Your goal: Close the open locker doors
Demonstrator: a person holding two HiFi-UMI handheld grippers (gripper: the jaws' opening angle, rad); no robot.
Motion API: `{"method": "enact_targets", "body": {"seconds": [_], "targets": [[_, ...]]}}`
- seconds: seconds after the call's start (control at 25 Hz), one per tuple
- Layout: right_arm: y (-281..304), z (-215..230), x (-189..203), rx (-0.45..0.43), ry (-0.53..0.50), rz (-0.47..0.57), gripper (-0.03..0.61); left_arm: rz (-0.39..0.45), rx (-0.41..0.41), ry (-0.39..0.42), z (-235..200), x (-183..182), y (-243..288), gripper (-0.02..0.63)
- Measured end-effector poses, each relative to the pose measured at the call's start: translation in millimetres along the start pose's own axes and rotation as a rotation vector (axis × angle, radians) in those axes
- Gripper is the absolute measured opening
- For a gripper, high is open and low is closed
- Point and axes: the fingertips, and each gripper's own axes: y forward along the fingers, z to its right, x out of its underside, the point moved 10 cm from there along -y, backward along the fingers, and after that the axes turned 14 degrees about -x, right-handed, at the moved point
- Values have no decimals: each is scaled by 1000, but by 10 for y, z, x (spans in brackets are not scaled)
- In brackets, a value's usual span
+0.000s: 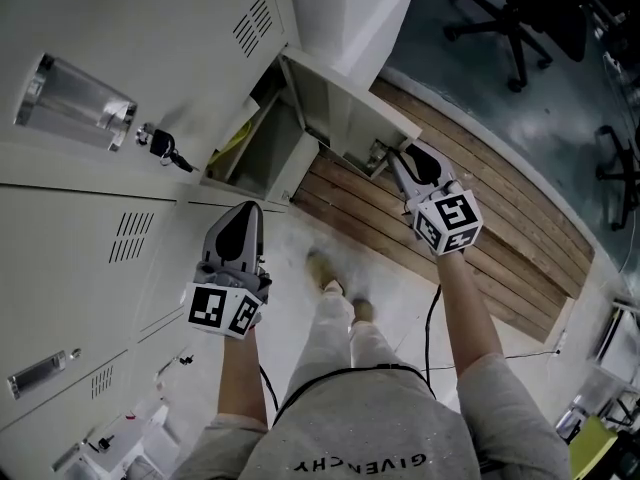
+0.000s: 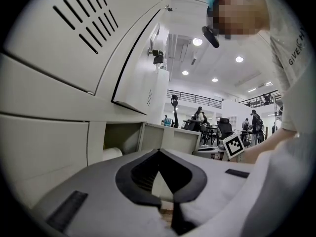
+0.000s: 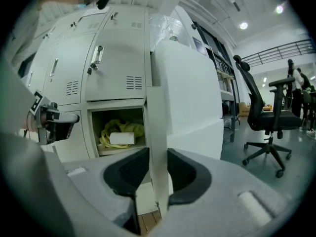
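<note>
Both bare forearms are being stretched forward from the body, the right one further out than the left. The right claw (image 1: 405, 154) (image 3: 158, 168) is being kept nearly level at the free edge of the open locker door (image 1: 350, 118) (image 3: 187, 107). This thin edge is being grasped between its two pads, one on each face. The door is being kept swung out from the open compartment (image 1: 258, 150) (image 3: 118, 127) at the right end of the locker bank, under a closed door. A yellow bundle (image 3: 109, 130) and a white roll (image 3: 122, 138) are being kept inside.

The left claw (image 1: 246, 208) (image 2: 158, 152) is being held clenched on nothing, tips together. It is being pointed at the closed locker fronts, just left of the open compartment and apart from them.
</note>
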Motion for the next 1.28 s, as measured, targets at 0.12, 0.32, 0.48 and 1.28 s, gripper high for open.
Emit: {"method": "enact_targets", "body": {"seconds": [0.12, 0.32, 0.48, 1.28], "targets": [[10, -69, 8, -12, 1, -2, 110, 5, -10, -4, -17, 3, -60, -3], [13, -178, 18, -30, -1, -11, 110, 15, -25, -10, -43, 3, -176, -3], [18, -275, 27, -51, -8, -20, 110, 21, -43, -14, -77, 5, -275, -3], [278, -855, 82, -195, -28, -44, 124, 43, -112, -44, -214, 66, -668, -3]]}}
